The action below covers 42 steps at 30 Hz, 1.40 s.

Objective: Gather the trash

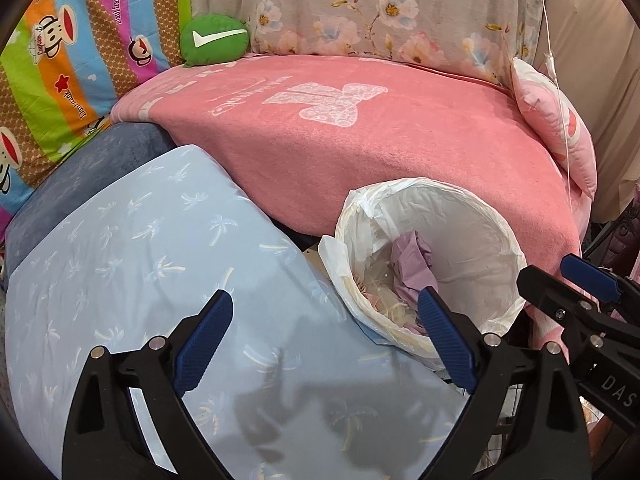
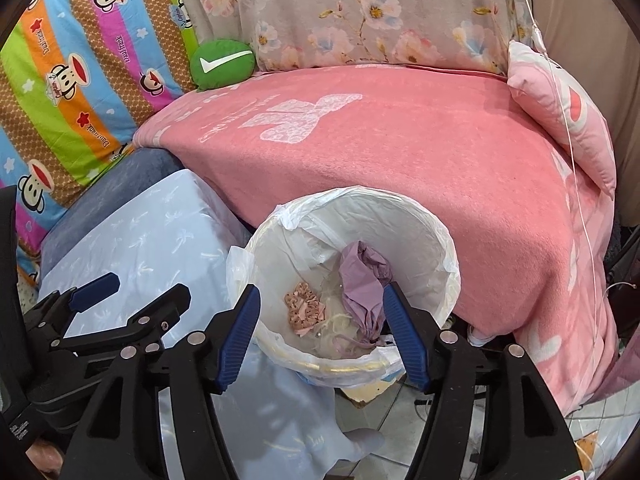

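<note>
Both grippers hang open and hold nothing: the right gripper (image 2: pixel 322 320) over the near rim of the bin (image 2: pixel 416 216), the left gripper (image 1: pixel 326 322) just left of it above a blue pillow (image 1: pixel 140 240). Inside the bin lie a purple wrapper (image 2: pixel 362 280) and a pink scrunchie (image 2: pixel 304 306). A pink blanket (image 2: pixel 400 152) lies beyond.

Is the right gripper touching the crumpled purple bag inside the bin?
Cannot tell. In the right wrist view, the open right gripper overlaps the purple bag in the bin; no clear gap or contact.
</note>
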Each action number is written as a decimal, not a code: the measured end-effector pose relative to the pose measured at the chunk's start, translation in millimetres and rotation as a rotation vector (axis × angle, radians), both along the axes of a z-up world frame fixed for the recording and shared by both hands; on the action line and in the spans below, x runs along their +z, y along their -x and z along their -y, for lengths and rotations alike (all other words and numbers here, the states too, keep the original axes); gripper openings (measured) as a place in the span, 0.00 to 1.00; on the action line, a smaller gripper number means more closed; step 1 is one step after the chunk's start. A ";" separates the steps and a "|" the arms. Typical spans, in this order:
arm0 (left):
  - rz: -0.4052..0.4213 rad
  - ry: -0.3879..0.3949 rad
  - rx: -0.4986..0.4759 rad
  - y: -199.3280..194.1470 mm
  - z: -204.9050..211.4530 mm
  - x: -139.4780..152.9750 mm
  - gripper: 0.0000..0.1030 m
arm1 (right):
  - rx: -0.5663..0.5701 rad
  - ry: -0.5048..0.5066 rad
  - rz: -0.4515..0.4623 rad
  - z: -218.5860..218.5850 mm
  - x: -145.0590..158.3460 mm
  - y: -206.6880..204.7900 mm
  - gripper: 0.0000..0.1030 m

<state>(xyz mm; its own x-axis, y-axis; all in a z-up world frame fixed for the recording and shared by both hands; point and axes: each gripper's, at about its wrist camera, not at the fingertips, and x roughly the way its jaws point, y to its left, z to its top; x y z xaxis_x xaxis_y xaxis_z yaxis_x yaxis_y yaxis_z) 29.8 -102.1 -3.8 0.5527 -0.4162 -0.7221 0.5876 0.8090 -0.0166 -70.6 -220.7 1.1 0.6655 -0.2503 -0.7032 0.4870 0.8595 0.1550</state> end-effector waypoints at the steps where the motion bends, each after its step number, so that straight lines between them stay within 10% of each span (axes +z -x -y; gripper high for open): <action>1: 0.001 -0.002 0.002 1.3 0.1 -0.3 0.87 | -0.004 0.004 0.000 0.3 -0.1 1.7 0.62; 29: -0.008 -0.062 0.156 12.3 -12.7 -21.8 0.90 | -0.006 0.031 -0.008 -10.0 -10.2 22.3 0.95; 42: 0.044 -0.083 0.206 15.6 -11.3 -11.1 0.90 | 0.018 0.031 0.028 -12.6 -5.1 29.5 0.95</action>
<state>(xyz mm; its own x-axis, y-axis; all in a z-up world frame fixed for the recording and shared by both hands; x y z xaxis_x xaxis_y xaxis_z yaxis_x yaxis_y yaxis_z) 14.2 -90.9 -14.9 0.6518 -0.2319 -0.7221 0.4088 0.9094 0.0768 -100.1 -208.2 -4.0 0.6896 -0.2595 -0.6760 0.4673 0.8727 0.1417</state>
